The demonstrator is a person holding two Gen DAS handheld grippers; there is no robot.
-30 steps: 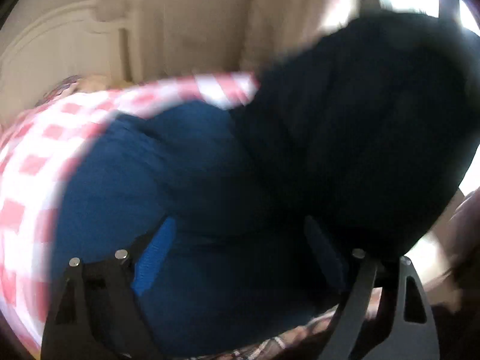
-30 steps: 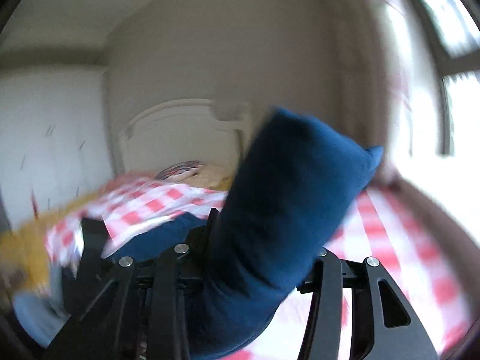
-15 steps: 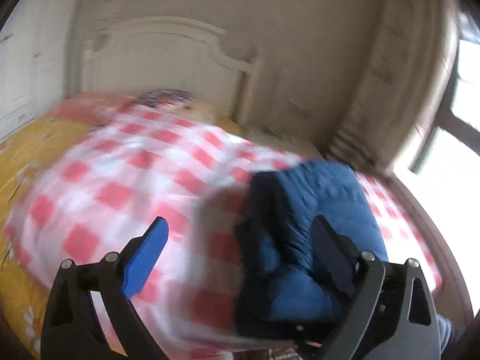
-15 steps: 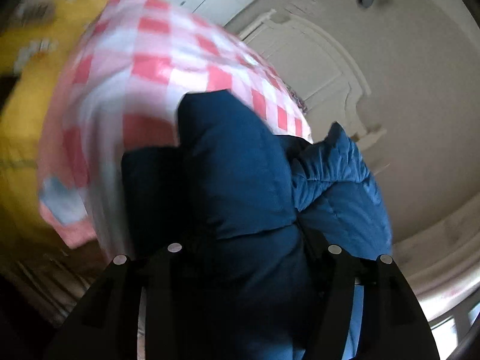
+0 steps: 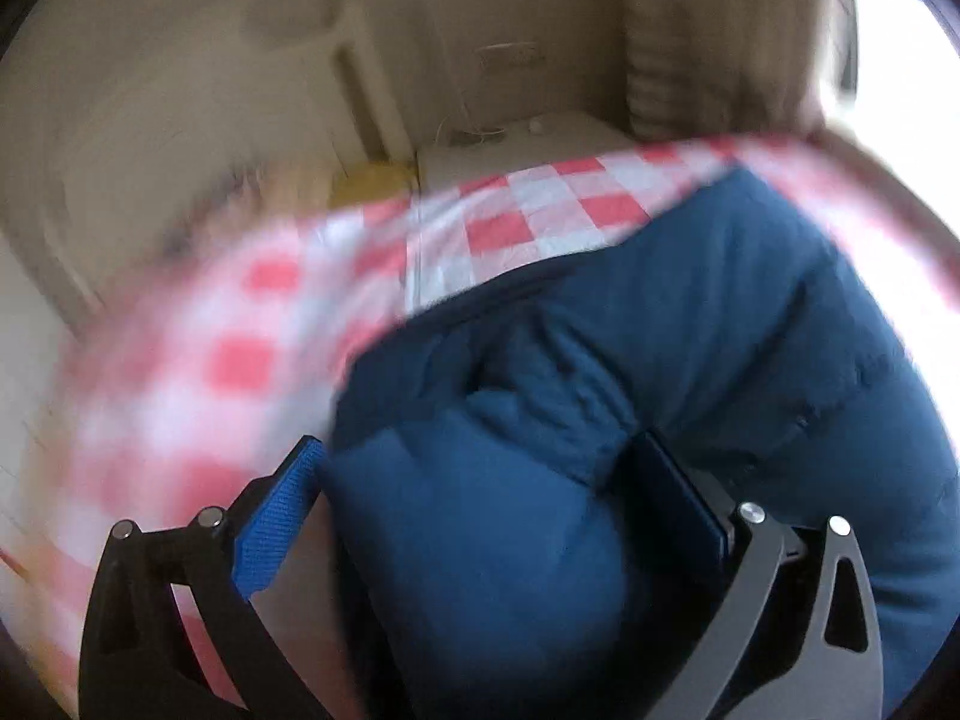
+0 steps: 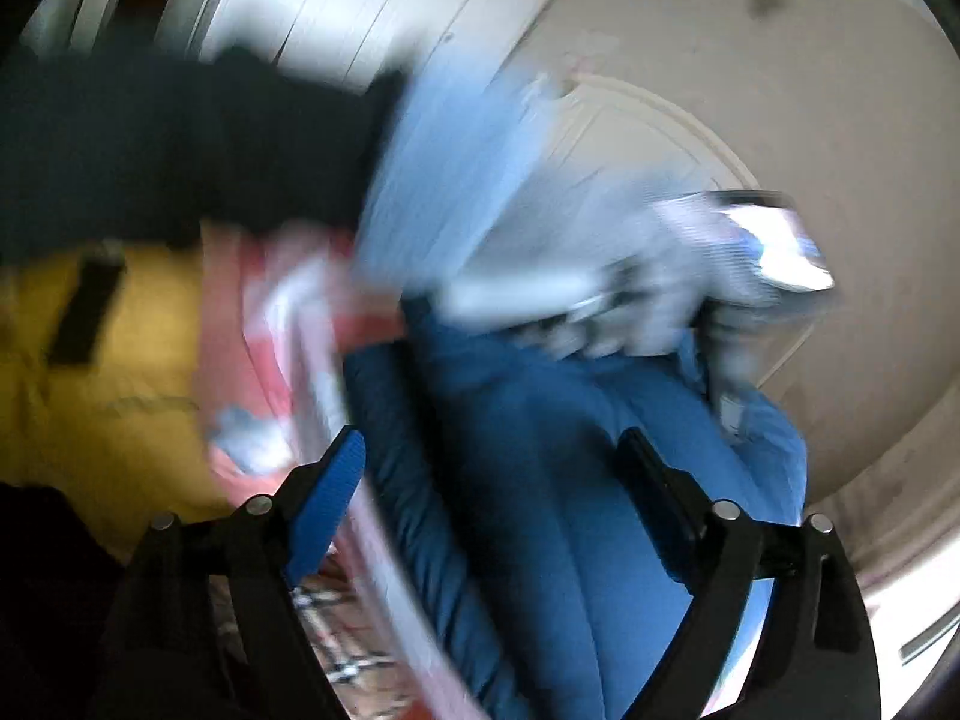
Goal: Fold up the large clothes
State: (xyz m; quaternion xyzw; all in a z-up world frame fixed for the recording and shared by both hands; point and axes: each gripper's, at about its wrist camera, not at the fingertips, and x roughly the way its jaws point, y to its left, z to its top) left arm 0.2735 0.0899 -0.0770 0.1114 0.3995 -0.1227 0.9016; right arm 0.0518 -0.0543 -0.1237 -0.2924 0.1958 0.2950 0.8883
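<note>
Since the earlier frames both grippers have swung back over the bed and spread wider — the blue padded jacket [image 5: 690, 360] no longer hangs bunched up in front of the right wrist view, it lies on the red-checked sheet [image 5: 528, 210]. Left gripper [image 5: 492, 492] is opening, a puffy fold sits between its fingers but the pads look clear of it — released. Right gripper [image 6: 492, 492] is opening too, jacket between the fingers, not clenched. In the right view, blur hides whose pale sleeve and hand [image 6: 660, 264] cross the upper middle. Task looks partly done: jacket is doubled into a thick bundle, still lumpy, needs squaring or another fold. Long axis runs lower centre to upper right in the left view; which end is the collar I cannot tell.
</note>
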